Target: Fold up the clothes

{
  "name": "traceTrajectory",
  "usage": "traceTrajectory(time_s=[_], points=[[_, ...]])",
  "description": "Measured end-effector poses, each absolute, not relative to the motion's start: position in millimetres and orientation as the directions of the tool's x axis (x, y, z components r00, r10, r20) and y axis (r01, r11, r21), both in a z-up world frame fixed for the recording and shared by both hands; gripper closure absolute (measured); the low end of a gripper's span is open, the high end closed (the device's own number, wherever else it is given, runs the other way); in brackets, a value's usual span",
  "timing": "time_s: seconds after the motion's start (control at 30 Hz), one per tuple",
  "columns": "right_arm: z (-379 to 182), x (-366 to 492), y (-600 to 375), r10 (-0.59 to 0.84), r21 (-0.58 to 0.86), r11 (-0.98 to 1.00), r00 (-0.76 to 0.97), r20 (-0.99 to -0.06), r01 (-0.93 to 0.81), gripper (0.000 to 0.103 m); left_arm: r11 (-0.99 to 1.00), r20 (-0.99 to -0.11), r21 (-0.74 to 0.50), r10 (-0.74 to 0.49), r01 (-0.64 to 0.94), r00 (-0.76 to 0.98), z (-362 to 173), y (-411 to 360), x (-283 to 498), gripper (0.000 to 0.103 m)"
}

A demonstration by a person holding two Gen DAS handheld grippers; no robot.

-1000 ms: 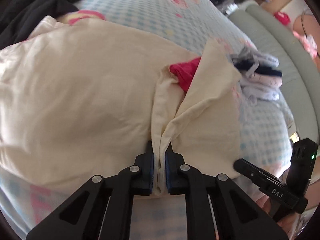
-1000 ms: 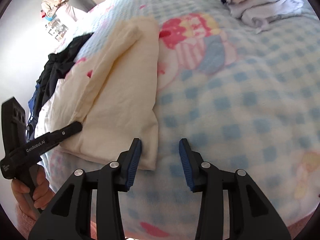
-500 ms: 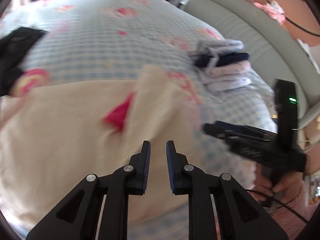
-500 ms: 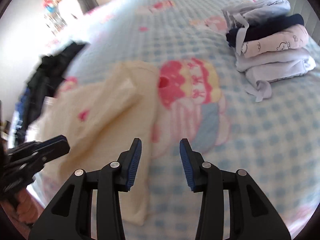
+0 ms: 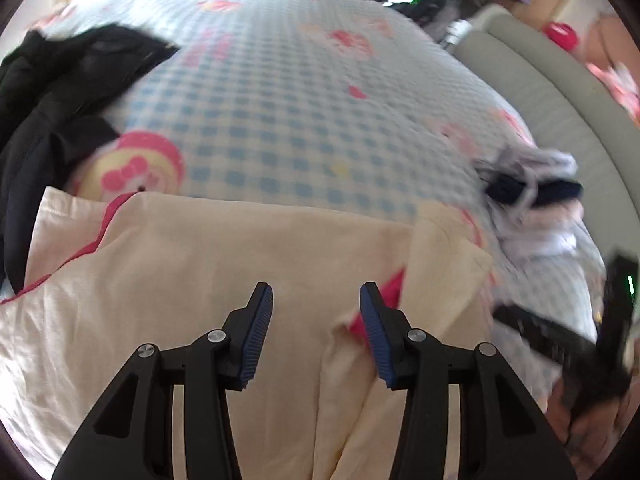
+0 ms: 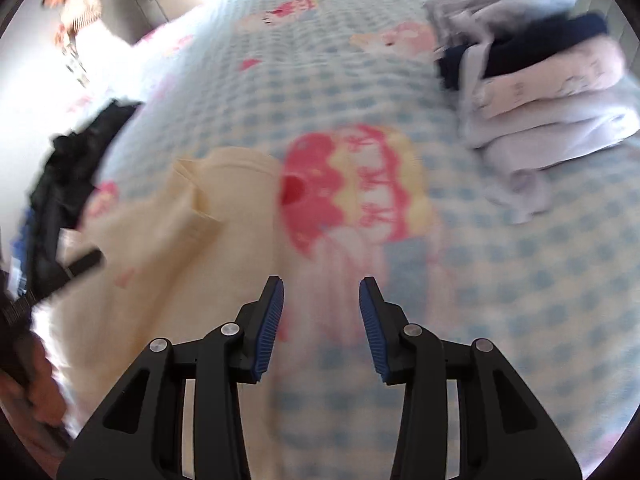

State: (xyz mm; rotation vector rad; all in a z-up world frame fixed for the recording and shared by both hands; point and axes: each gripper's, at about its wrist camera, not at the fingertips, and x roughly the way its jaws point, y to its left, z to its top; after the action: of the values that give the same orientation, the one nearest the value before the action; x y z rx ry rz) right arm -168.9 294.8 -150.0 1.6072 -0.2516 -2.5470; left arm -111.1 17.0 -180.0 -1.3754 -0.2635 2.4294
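A cream garment with pink trim (image 5: pixel 208 264) lies partly folded on the checked bedspread (image 5: pixel 280 112). My left gripper (image 5: pixel 316 300) hovers open above its near part, nothing between the fingers. In the right wrist view the same cream garment (image 6: pixel 168 240) lies to the left. My right gripper (image 6: pixel 321 292) stands open over the bedspread's pink cartoon print (image 6: pixel 356 184), just right of the garment's edge. The right gripper's body (image 5: pixel 560 332) shows blurred at the right of the left wrist view.
A stack of folded clothes (image 6: pixel 536 80) sits at the back right, also the folded stack (image 5: pixel 536 204) right of the garment. A dark clothes heap (image 5: pixel 60 92) lies at the left. A grey padded bed edge (image 5: pixel 560 92) curves along the right. A person (image 6: pixel 76 4) stands far off.
My left gripper let go of the cream garment's fold, opened wide and drew back. The right gripper lifted and swung away from the garment's corner; both views are motion-blurred.
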Motion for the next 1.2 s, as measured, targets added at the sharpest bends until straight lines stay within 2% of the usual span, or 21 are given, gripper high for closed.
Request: traceTrajectory(time_s=[0.13, 0.2, 0.27, 0.3, 0.33, 0.4, 0.43, 0.53, 0.6, 0.67, 0.73, 0.8, 0.87, 0.93, 1.2], points=[[-153, -171, 289, -0.185, 0.197, -0.980, -0.423, -0.887, 0.015, 0.063, -0.863, -0.756, -0.375, 0.496, -0.339, -0.428, -177, 33, -96, 0.046], [-155, -170, 290, -0.165, 0.184, -0.983, -0.421, -0.892, -0.005, 0.063, -0.853, -0.773, -0.335, 0.492, -0.401, -0.401, -180, 55, -97, 0.046], [-156, -168, 291, -0.145, 0.171, -0.985, -0.419, -0.897, -0.026, 0.063, -0.852, -0.790, -0.327, 0.484, -0.408, -0.377, -188, 71, -106, 0.056], [-157, -167, 291, -0.135, 0.164, -0.986, -0.417, -0.899, -0.036, 0.063, -0.872, -0.814, -0.295, 0.443, -0.389, -0.375, -194, 78, -113, 0.077], [-158, -167, 291, -0.124, 0.158, -0.986, -0.416, -0.901, -0.046, 0.063, -0.890, -0.831, -0.269, 0.408, -0.369, -0.378, -196, 80, -116, 0.091], [-159, -166, 292, -0.121, 0.157, -0.986, -0.412, -0.903, -0.054, 0.063, -0.896, -0.816, -0.332, 0.430, -0.295, -0.387, -196, 64, -123, 0.095], [-157, -166, 292, -0.145, 0.175, -0.984, -0.413, -0.899, -0.036, 0.063, -0.894, -0.806, -0.368, 0.444, -0.256, -0.392, -195, 55, -127, 0.095], [-149, -164, 295, -0.174, 0.196, -0.981, -0.428, -0.887, -0.006, 0.063, -0.917, -0.789, -0.387, 0.383, -0.096, -0.481, -185, 9, -130, 0.095], [-144, -163, 297, -0.194, 0.209, -0.978, -0.438, -0.878, 0.015, 0.063, -0.888, -0.792, -0.460, 0.396, 0.028, -0.465, -192, -29, -137, 0.094], [-139, -162, 298, -0.214, 0.222, -0.974, -0.447, -0.869, 0.036, 0.060, -0.882, -0.805, -0.464, 0.381, 0.084, -0.455, -196, -52, -140, 0.090], [-134, -161, 300, -0.234, 0.234, -0.970, -0.455, -0.859, 0.057, 0.059, -0.890, -0.802, -0.449, 0.364, 0.075, -0.473, -190, -64, -138, 0.072], [-129, -160, 302, -0.254, 0.247, -0.966, -0.463, -0.849, 0.078, 0.059, -0.876, -0.766, -0.482, 0.422, -0.001, -0.485, -180, -57, -134, 0.064], [-131, -159, 301, -0.270, 0.257, -0.962, -0.456, -0.848, 0.092, 0.059, -0.873, -0.768, -0.480, 0.467, -0.088, -0.439, -177, -34, -133, 0.063], [-134, -149, 295, -0.299, 0.283, -0.954, -0.443, -0.845, 0.102, 0.059, -0.888, -0.794, -0.442, 0.453, -0.126, -0.406, -180, -11, -129, 0.063], [-167, -85, 283, -0.288, 0.270, -0.957, -0.359, -0.888, 0.101, 0.059, -0.870, -0.803, -0.484, 0.484, -0.092, -0.347, -196, -3, -61, 0.063]])
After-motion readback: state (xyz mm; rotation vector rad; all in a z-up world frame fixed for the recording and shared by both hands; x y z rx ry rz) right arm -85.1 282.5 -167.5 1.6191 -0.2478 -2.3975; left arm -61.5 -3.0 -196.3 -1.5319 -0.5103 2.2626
